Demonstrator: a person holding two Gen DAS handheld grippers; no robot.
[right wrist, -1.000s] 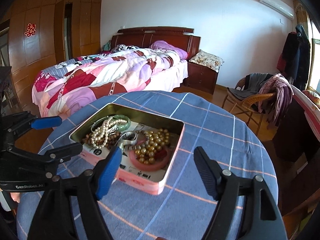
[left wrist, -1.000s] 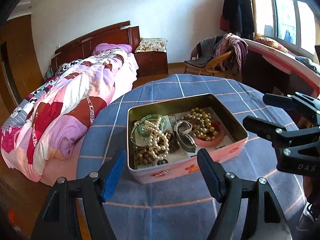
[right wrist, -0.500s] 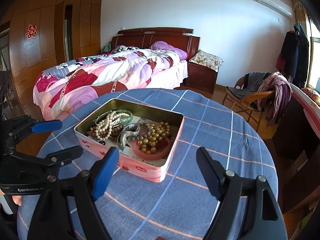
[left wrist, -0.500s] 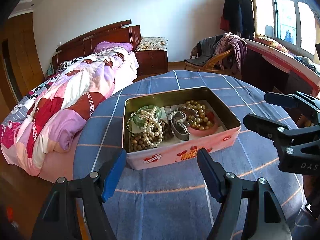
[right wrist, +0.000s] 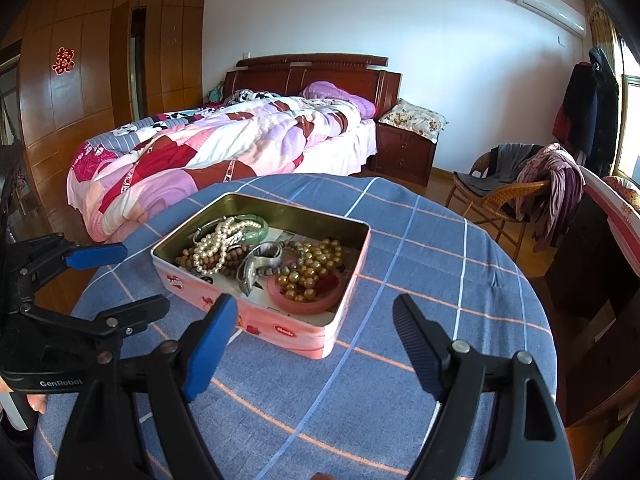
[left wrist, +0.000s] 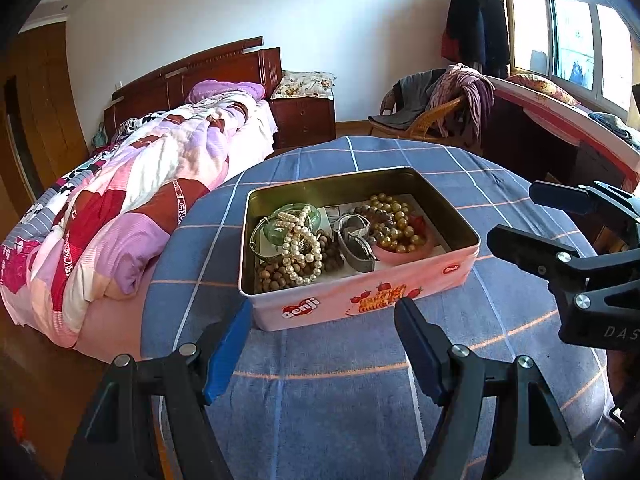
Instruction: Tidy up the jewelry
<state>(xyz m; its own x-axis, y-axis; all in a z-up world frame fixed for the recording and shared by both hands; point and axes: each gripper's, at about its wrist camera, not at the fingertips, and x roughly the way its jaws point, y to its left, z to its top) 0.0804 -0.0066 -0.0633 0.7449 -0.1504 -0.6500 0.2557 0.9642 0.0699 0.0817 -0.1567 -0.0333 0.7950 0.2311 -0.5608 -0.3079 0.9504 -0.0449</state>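
Jewelry (left wrist: 332,236) fills the tin (left wrist: 360,296) on the table (left wrist: 320,392), just beyond both grippers' spread, empty fingers (left wrist: 226,350).

Pink tin (left wrist: 360,296), blue checked tablecloth (left wrist: 320,400), white pearls (left wrist: 300,244), possibly gold beads (left wrist: 394,224)
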